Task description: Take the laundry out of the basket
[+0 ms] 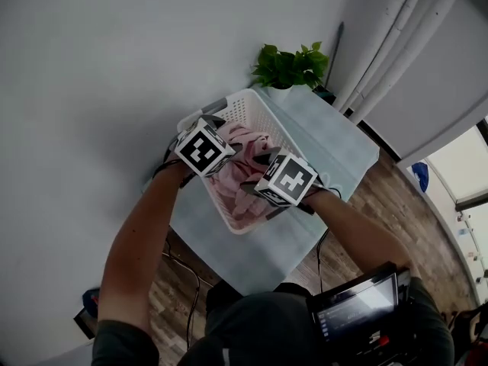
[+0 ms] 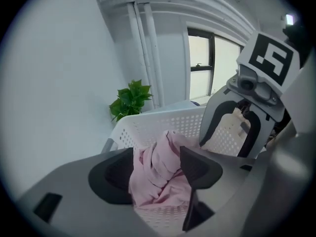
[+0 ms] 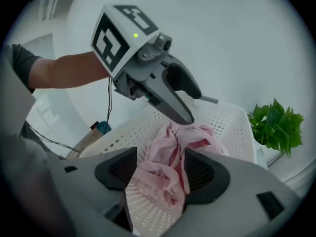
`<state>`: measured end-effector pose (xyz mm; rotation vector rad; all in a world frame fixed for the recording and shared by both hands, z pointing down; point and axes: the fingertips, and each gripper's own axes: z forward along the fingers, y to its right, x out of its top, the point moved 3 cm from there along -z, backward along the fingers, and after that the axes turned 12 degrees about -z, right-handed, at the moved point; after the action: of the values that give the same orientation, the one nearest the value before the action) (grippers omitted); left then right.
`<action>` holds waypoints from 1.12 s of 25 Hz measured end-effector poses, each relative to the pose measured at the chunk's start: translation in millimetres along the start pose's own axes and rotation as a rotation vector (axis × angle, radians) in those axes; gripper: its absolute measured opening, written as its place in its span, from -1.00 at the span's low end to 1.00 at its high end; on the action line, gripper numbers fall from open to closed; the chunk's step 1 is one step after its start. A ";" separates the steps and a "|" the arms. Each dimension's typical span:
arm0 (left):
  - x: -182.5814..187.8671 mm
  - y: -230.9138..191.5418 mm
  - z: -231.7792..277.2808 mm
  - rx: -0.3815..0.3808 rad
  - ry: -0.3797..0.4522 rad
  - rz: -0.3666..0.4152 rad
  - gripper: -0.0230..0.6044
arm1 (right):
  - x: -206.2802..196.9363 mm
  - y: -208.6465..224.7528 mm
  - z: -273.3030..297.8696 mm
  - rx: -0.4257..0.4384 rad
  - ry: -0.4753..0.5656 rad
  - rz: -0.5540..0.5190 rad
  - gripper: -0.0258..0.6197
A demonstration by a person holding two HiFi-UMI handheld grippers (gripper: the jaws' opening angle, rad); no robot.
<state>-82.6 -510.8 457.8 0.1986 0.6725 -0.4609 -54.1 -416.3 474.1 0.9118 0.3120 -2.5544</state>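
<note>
Above white laundry basket on counter: left tool, right tool both wide, pink garment between jaws, ungripped.

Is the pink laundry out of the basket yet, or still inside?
Inside. The pink laundry lies bunched within the walls of the white basket in all three views.
</note>
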 end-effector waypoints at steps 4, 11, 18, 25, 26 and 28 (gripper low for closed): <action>-16.1 -5.7 36.4 -0.105 -0.117 0.065 0.09 | -10.0 -6.5 35.4 0.101 -0.130 -0.013 0.00; -22.9 -15.6 58.5 -0.155 -0.289 0.159 0.31 | -7.1 1.9 69.0 0.160 -0.217 -0.124 0.11; -29.0 -16.0 88.4 -0.204 -0.389 0.182 0.31 | -15.7 -14.9 85.3 0.238 -0.276 -0.191 0.11; -28.5 -14.3 120.7 -0.260 -0.396 0.185 0.32 | -46.6 -14.9 112.0 0.270 -0.361 -0.207 0.11; -30.3 -13.7 124.6 -0.264 -0.404 0.184 0.32 | -52.4 -14.2 116.3 0.273 -0.368 -0.207 0.11; -35.1 -13.2 132.0 -0.264 -0.427 0.189 0.32 | -63.7 -14.7 123.7 0.273 -0.392 -0.235 0.11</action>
<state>-39.9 -552.9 581.3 -0.0866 0.2861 -0.2177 -84.3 -425.9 610.5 0.4590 -0.0520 -2.9696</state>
